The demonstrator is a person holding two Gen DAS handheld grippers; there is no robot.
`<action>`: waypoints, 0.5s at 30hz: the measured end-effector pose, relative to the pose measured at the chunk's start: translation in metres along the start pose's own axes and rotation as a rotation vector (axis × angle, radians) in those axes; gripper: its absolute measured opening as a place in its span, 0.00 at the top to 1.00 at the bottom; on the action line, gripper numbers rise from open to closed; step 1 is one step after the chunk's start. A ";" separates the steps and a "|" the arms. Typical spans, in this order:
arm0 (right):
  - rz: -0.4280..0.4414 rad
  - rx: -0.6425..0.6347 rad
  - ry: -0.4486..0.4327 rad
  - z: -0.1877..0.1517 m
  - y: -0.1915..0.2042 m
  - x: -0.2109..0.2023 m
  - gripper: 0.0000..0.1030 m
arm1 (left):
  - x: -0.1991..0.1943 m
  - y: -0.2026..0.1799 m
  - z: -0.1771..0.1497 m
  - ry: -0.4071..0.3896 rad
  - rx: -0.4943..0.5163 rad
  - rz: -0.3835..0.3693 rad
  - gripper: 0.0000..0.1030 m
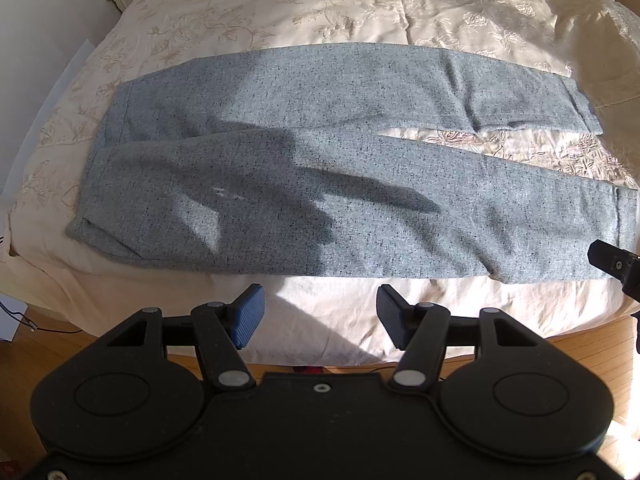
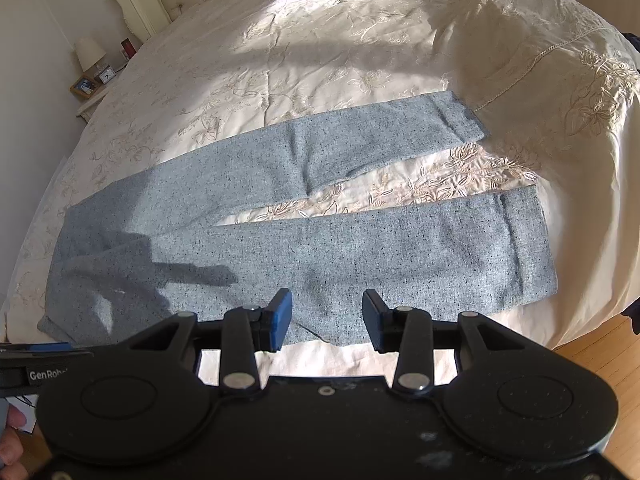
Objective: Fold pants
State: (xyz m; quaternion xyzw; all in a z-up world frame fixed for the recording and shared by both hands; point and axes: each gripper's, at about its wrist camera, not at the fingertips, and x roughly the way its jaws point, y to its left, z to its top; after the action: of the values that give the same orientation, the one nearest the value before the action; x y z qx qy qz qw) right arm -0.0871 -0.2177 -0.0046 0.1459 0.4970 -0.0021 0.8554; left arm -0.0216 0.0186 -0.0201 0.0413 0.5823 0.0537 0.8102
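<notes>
Sunlit, cream-coloured, floral-embroidered bedding covers the bed [image 1: 360, 8], with wood floor below its edge. On the nightstand [image 2: 90, 100] at far left stand a lamp [image 2: 89, 54], a clock and a framed photo. Grey speckled woolly pants [image 1: 280, 184] lie flat across the bed, waistband at left, two legs running right and splitting apart, cuffed hems at the far right. Left gripper [image 1: 320, 316] hovers off the near edge, its ribbed blue-padded jaws wide and holding nothing. Right gripper [image 2: 327, 320] hangs over the near leg, jaws also wide, nothing between them.
</notes>
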 end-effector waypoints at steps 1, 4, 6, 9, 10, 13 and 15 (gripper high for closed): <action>-0.008 -0.005 0.006 -0.001 0.001 0.003 0.60 | 0.002 0.004 0.001 0.000 -0.007 0.001 0.38; -0.025 -0.018 0.015 -0.002 0.002 0.012 0.60 | 0.009 0.016 0.005 -0.002 -0.030 0.010 0.38; -0.043 -0.017 0.025 -0.001 0.004 0.019 0.60 | 0.015 0.026 0.011 -0.004 -0.048 0.017 0.38; -0.048 -0.031 0.061 0.003 0.008 0.037 0.60 | 0.027 0.040 0.025 -0.011 -0.062 0.031 0.38; -0.051 -0.035 0.070 0.006 0.010 0.044 0.60 | 0.031 0.043 0.030 -0.016 -0.064 0.035 0.38; -0.040 -0.072 0.095 0.015 0.020 0.064 0.60 | 0.046 0.052 0.049 -0.031 -0.051 0.033 0.38; -0.047 -0.108 0.091 0.026 0.031 0.079 0.60 | 0.058 0.056 0.066 -0.047 -0.030 0.042 0.38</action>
State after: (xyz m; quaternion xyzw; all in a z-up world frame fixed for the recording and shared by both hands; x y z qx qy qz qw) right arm -0.0203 -0.1833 -0.0523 0.0877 0.5380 0.0112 0.8383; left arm 0.0572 0.0821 -0.0463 0.0427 0.5612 0.0783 0.8228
